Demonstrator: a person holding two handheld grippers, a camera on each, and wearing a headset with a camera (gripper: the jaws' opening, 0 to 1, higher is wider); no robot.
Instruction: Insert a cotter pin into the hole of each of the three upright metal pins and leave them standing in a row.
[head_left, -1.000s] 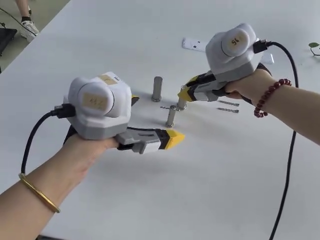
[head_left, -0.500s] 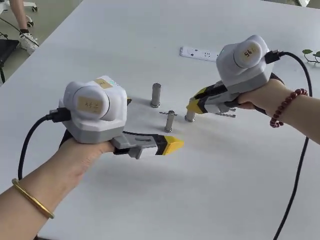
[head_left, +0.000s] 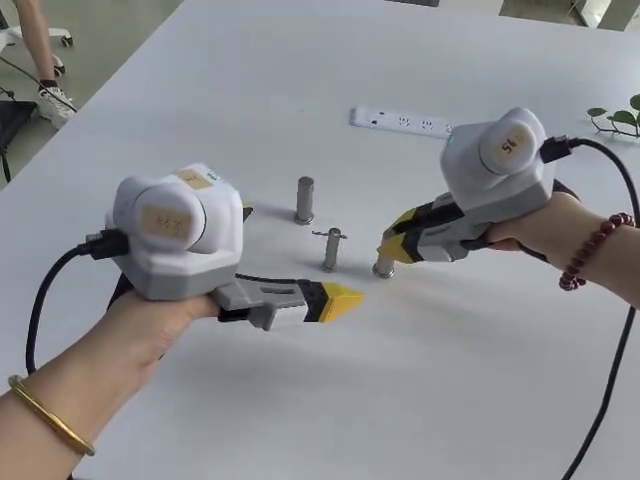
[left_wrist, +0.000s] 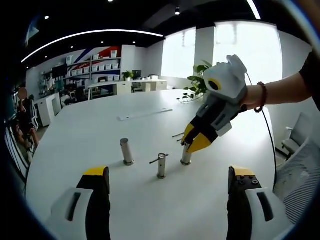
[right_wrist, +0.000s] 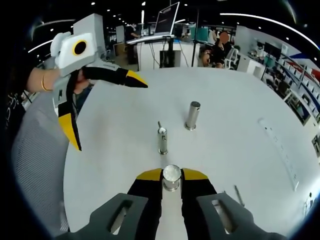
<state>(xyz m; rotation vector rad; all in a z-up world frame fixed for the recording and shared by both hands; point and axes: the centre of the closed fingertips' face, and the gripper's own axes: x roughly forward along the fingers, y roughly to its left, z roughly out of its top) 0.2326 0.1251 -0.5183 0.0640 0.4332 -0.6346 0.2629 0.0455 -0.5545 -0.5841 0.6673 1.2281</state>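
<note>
At the row's right end, the right gripper (right_wrist: 171, 175) is clamping a bare pin (head_left: 383, 267), the left gripper (right_wrist: 111, 116) is gaping empty, and only the middle pin (head_left: 331, 255) is holding a cotter pin (head_left: 328, 235).

L gripper (head_left: 293, 255) wide — R gripper (head_left: 390, 248) clamped

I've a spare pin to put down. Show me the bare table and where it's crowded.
Bare: the table nearer you than the right gripper, and between the far pin and the power strip. Crowded: around the middle pin and the gripped pin.
</note>
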